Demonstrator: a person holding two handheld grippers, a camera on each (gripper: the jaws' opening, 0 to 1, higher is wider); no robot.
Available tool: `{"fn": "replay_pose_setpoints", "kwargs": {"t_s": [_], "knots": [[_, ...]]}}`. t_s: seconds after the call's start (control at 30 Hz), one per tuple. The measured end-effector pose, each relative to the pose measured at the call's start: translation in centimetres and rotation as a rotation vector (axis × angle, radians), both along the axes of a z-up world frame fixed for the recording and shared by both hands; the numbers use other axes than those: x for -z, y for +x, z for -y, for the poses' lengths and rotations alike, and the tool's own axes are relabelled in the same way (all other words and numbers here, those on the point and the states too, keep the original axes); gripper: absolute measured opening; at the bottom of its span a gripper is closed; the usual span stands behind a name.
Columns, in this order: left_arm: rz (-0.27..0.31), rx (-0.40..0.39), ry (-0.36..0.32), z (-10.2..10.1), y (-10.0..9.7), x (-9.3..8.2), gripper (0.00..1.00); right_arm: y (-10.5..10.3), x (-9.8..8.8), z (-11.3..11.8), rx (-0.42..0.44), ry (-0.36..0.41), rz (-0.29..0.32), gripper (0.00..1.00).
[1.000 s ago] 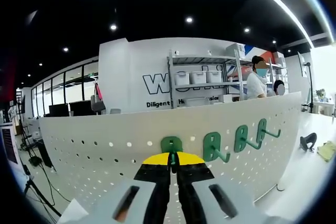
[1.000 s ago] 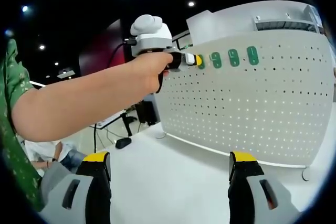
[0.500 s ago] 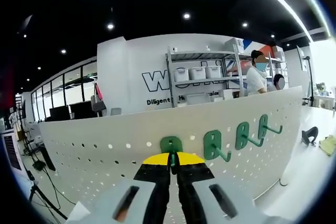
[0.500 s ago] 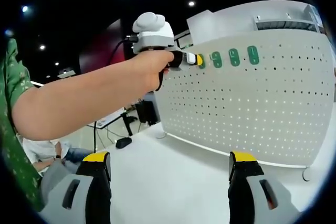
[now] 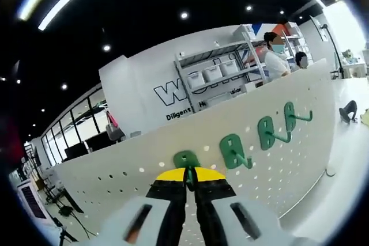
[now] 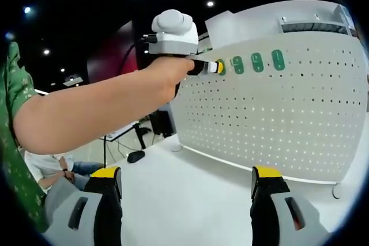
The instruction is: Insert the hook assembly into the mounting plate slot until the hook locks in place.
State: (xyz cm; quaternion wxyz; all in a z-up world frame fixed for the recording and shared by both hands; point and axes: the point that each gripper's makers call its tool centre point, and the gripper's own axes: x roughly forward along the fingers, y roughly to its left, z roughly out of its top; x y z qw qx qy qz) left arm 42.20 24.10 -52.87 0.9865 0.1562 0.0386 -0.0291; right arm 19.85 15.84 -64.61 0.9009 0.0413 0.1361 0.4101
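Note:
A white perforated mounting plate stands upright on the table. My left gripper is shut on a green hook whose back plate lies against the board near its top edge. Three more green hooks hang on the board to the right of it. In the right gripper view the left gripper, held by a person's hand, presses at the board beside the row of green hooks. My right gripper hangs open over the table, away from the board, with nothing between its jaws.
The white table runs in front of the board. A black object lies on it at the far right. Behind the board stand shelves with bins and people. A black item sits on the table's far edge.
The left gripper view has rolled, so the board now slopes up to the right; the hook stays clamped at the board. The right gripper has not moved.

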Motion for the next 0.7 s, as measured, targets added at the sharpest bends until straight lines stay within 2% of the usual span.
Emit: {"fn": "replay_pose_setpoints", "kwargs": {"t_s": [0.1,0.17,0.23,0.47,0.7], "knots": [[0.005,0.004,0.009,0.07,0.00,-0.09,0.05,0.03,-0.09,0.07,0.001,0.002,0.002,0.95],[-0.003,0.015,-0.066,0.13,0.09,0.05,0.07,0.07,-0.09,0.10,0.003,0.002,0.001,0.95],[0.008,0.011,-0.118,0.04,0.15,-0.05,0.14,0.07,-0.08,0.10,0.003,0.000,0.001,0.95],[0.002,0.013,-0.169,-0.36,0.19,0.31,0.18,0.02,-0.06,0.15,0.003,-0.001,0.000,0.95],[0.003,0.007,-0.187,-0.65,0.08,0.36,0.19,0.02,-0.05,-0.04,0.000,-0.003,0.001,0.95]]}}
